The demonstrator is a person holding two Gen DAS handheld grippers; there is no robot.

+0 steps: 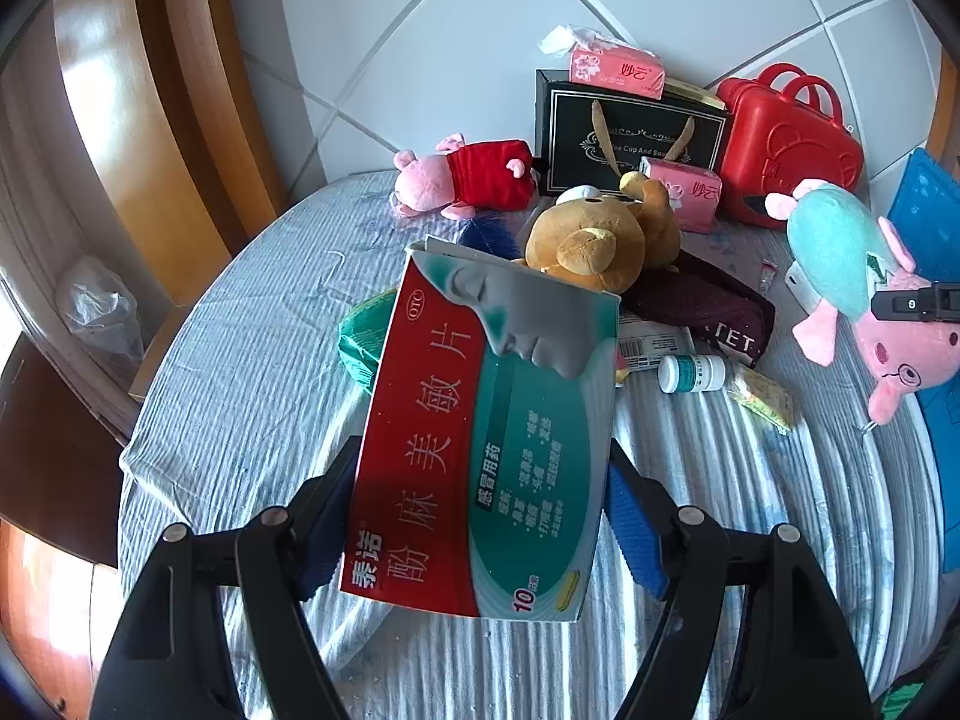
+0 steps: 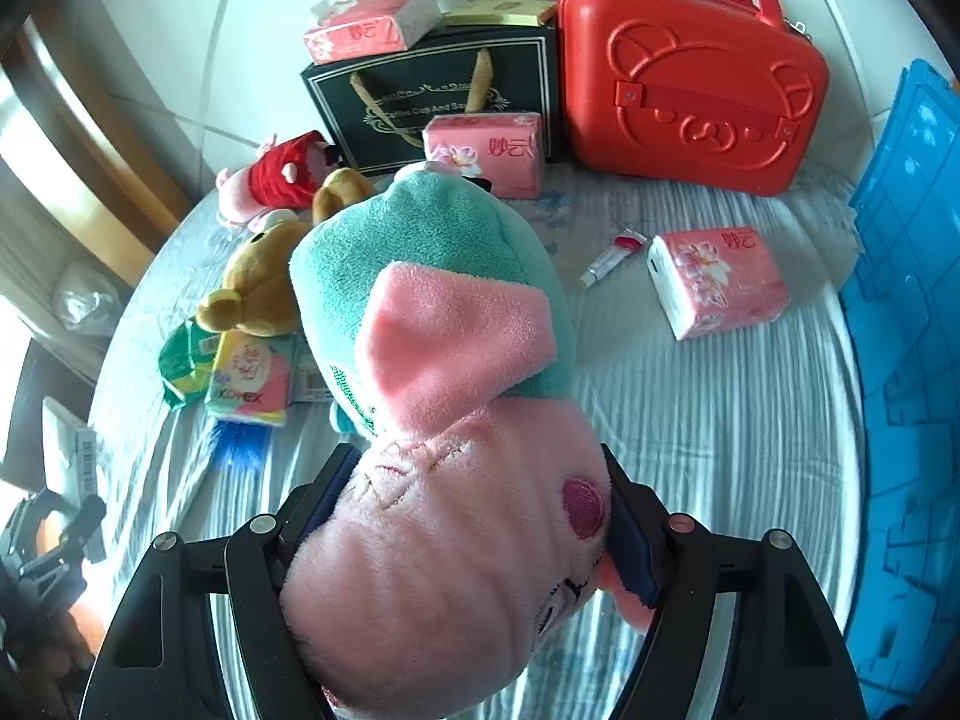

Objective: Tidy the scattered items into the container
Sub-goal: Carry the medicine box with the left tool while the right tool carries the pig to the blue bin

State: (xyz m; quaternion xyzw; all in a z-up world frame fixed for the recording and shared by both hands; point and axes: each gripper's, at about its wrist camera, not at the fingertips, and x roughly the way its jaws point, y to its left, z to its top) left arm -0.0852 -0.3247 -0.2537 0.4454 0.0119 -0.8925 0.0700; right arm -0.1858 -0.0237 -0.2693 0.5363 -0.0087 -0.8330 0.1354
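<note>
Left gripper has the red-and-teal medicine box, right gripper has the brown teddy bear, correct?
Not quite. The left gripper does hold the red-and-teal medicine box, but the right gripper grips the pink-and-teal plush pig; the brown teddy bear lies on the bed, per the right wrist view.

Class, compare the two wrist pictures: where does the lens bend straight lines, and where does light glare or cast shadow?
Left wrist view: floor tile seams curve toward the dark round rim; the medicine box is sunlit above and shaded on its lower red part. Right wrist view: bright glare on the striped sheet; the blue crate bows at the edge.
</note>
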